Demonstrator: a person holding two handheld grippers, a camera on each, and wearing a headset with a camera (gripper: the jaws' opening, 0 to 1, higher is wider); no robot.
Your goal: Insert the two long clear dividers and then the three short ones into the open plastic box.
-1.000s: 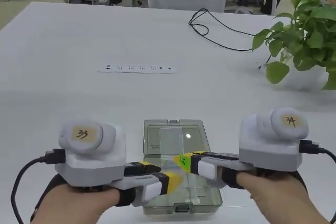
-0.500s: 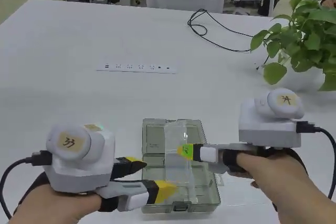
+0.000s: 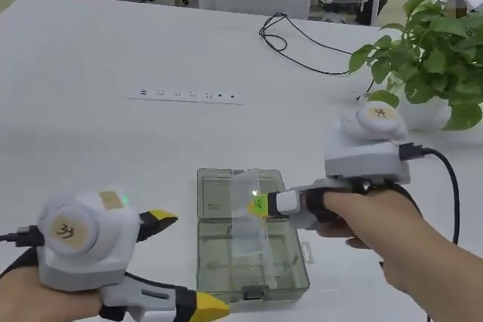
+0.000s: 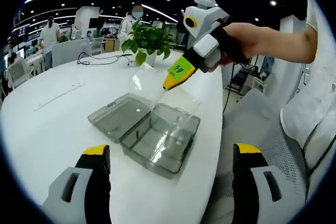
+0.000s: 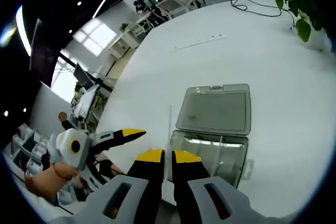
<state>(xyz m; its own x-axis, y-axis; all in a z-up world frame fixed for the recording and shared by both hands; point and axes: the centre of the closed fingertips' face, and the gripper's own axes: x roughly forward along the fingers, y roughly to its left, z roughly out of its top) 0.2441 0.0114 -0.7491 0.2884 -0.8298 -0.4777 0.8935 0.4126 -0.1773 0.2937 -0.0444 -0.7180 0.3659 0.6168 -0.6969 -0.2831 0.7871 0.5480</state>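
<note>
The open smoky-clear plastic box lies near the table's front edge, with its lid laid flat behind it. My right gripper comes in from the right and is shut on a clear divider. The divider hangs tilted over the box, its lower end down by the base. In the right gripper view the divider shows edge-on as a thin line rising from my shut right gripper. My left gripper stands open at the front left, apart from the box, with nothing in it.
A white power strip lies mid-table. A black cable loops at the far side, and a potted plant stands at the right. Chairs line the far edge. Bare white tabletop surrounds the box.
My left gripper has opened and drawn back to the left, away from the box. My right gripper has kept hold of the divider and raised it over the box.
</note>
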